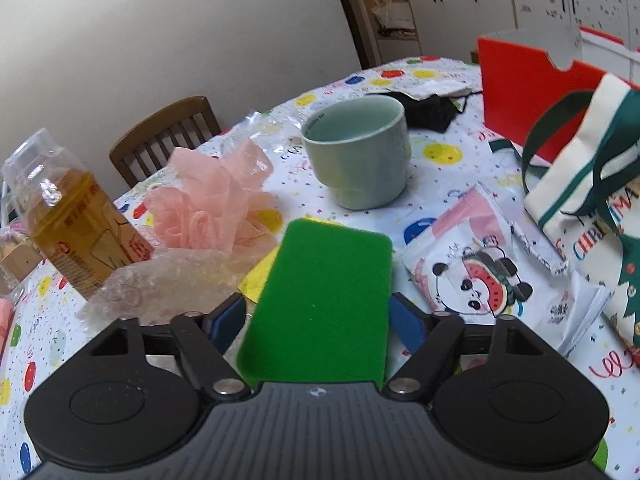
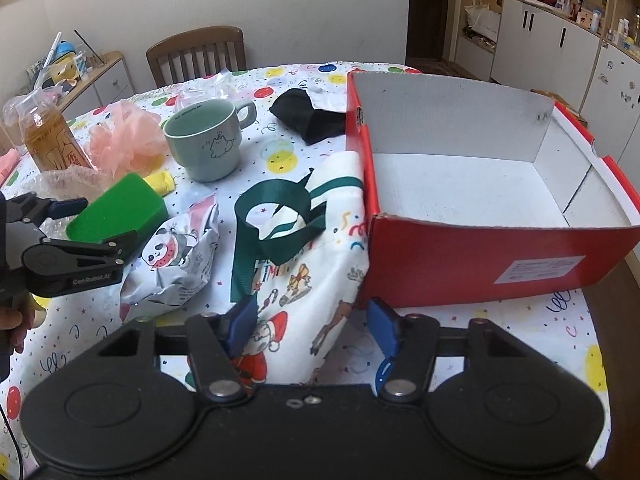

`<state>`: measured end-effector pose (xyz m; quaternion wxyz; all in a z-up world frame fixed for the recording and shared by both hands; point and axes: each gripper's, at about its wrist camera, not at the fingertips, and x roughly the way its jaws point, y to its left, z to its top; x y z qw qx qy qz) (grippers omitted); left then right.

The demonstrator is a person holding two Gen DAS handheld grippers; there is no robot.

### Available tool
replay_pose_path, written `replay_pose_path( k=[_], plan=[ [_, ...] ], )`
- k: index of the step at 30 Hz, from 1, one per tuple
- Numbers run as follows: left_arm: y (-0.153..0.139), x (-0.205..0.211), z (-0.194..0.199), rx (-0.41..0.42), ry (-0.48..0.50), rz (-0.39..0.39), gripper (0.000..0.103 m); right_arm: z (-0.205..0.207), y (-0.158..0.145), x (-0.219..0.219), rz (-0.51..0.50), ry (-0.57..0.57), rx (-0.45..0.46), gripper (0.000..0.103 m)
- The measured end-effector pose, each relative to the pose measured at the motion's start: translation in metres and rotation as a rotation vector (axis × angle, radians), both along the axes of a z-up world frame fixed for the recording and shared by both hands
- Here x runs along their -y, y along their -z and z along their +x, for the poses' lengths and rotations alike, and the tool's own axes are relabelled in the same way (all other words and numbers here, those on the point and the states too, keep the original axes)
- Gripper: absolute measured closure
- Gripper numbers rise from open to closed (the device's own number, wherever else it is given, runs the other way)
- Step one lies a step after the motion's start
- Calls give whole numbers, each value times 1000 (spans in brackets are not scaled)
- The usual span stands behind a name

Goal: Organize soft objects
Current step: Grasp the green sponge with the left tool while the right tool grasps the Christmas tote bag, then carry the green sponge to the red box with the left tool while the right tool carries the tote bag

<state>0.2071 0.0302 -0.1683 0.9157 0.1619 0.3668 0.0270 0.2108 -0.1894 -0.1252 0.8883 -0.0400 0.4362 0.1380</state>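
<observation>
Left tool point(image 1: 316, 316) straddles green sponge point(image 1: 320, 300) on table point(image 1: 360, 232), pads at its sides, contact unclear. Right tool point(image 2: 312, 328) half-wide over Christmas tote bag point(image 2: 312, 264), beside red box point(image 2: 480, 248).

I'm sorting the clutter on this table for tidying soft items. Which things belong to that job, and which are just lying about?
For the job: green sponge, pink mesh puff, Christmas tote bag, black cloth, red box.

Lying about: mug, tea bottle, panda packet.

Bag point(image 2: 320, 280) left of box point(image 2: 480, 256), touching.
</observation>
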Motion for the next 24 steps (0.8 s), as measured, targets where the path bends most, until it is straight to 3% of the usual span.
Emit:
replay_pose_path(
  k=[9,19,24],
  plan=[
    [3,4,3,2,13,38,35,1,-1,-4,1,-12,11,62],
    [-8,2,-4,31,-7,-4,37,-7,-12,-1,33,-26,55,87],
    [-19,1,-9,44,-29,-36,37,-12,-22,-3,42,-46,75,92]
  ],
)
